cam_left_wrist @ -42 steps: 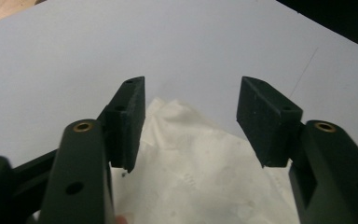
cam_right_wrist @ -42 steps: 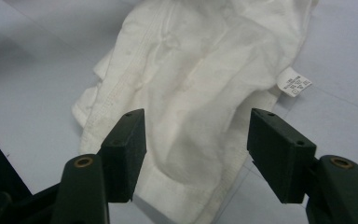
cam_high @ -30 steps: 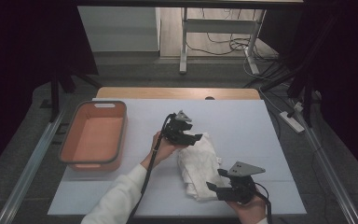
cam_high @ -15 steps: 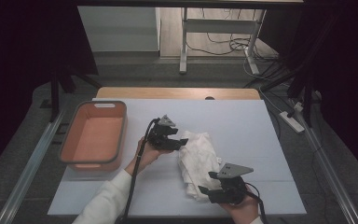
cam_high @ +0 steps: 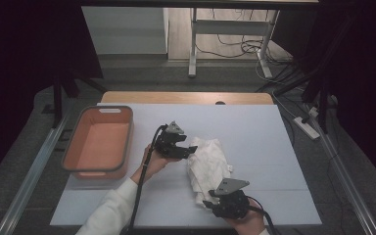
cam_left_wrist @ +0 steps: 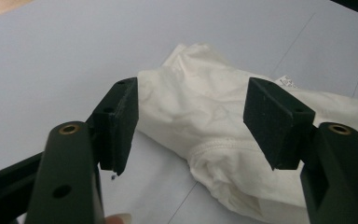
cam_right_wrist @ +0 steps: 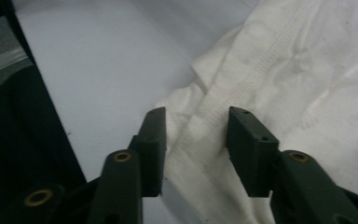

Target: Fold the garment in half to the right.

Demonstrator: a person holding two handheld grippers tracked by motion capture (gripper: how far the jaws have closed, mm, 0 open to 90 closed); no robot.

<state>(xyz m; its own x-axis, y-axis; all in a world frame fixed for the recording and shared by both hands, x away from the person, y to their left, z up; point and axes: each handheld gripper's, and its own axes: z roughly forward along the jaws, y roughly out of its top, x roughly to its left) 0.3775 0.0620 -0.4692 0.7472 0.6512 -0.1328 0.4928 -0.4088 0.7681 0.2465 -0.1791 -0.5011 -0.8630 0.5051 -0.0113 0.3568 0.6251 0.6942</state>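
A crumpled white cloth (cam_high: 209, 165) lies on the pale table (cam_high: 269, 142), right of centre. My left gripper (cam_high: 192, 150) sits at the cloth's far left edge, open. In the left gripper view the cloth (cam_left_wrist: 214, 126) lies just beyond and below the wide-spread left gripper (cam_left_wrist: 193, 100), which holds nothing. My right gripper (cam_high: 209, 203) is at the cloth's near end. In the right gripper view the right gripper (cam_right_wrist: 196, 122) is open, its jaws standing either side of a stitched fold of the cloth (cam_right_wrist: 307, 70) without pinching it.
An orange bin (cam_high: 98, 144) with a dark rim stands at the table's left side. The table's near edge runs just beside the right gripper. Desk legs and cables (cam_high: 235, 46) lie on the floor beyond the table.
My right gripper has slid left along the near edge to the cloth's near end. The left gripper has shifted slightly left and nearer, staying at the cloth's far edge.
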